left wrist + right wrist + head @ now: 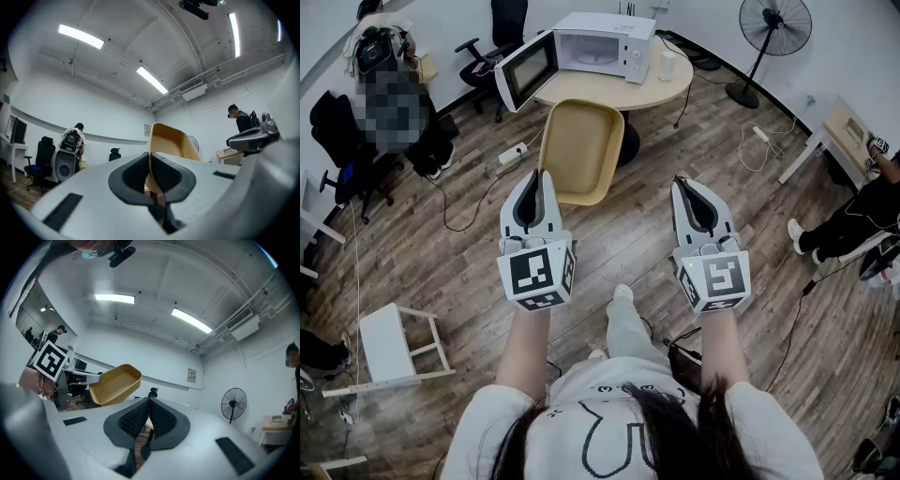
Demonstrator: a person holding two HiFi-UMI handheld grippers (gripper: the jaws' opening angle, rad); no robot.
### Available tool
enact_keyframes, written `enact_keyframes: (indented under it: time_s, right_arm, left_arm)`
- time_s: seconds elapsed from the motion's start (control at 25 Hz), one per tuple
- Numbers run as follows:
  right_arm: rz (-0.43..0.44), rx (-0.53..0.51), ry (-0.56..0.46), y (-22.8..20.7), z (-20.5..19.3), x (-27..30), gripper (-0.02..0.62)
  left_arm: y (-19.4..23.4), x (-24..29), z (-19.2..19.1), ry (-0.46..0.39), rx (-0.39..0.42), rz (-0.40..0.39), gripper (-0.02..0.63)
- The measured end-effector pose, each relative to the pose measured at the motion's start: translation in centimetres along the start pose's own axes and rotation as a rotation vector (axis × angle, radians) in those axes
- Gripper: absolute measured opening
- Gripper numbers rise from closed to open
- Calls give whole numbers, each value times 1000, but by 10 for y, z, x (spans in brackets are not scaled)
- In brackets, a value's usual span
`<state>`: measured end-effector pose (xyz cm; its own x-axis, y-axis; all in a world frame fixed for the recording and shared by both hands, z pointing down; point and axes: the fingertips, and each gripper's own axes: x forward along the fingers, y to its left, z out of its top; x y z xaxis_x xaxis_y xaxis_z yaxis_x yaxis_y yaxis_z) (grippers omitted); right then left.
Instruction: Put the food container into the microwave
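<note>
While the left gripper (540, 180) has its fingers (129, 174) clamped on the rim of the tan food container (581, 150), the container tilts in mid-air just beyond them. It is well apart from the open microwave (600, 47) on the round surface (670, 92). The right gripper (689, 186) has its fingers pressed together, with nothing between them.

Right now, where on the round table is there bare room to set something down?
Bare: the table strip in front of the microwave, between its open door and the jug. Crowded behind, where microwave and jug stand.
</note>
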<state>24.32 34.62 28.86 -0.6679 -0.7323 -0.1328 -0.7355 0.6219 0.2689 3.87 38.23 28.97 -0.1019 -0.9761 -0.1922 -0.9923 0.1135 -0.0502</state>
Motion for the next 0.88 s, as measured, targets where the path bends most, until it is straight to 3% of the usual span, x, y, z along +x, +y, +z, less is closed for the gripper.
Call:
enact_keyframes:
  time_s: [0.48, 0.88]
  right_arm:
    - [8, -14, 0, -8, -6, 29, 29]
    - [5, 28, 9, -55, -34, 123, 29]
  left_arm:
    - [13, 30, -5, -20, -2, 12, 20]
    - [25, 136, -28, 6, 5, 13, 20]
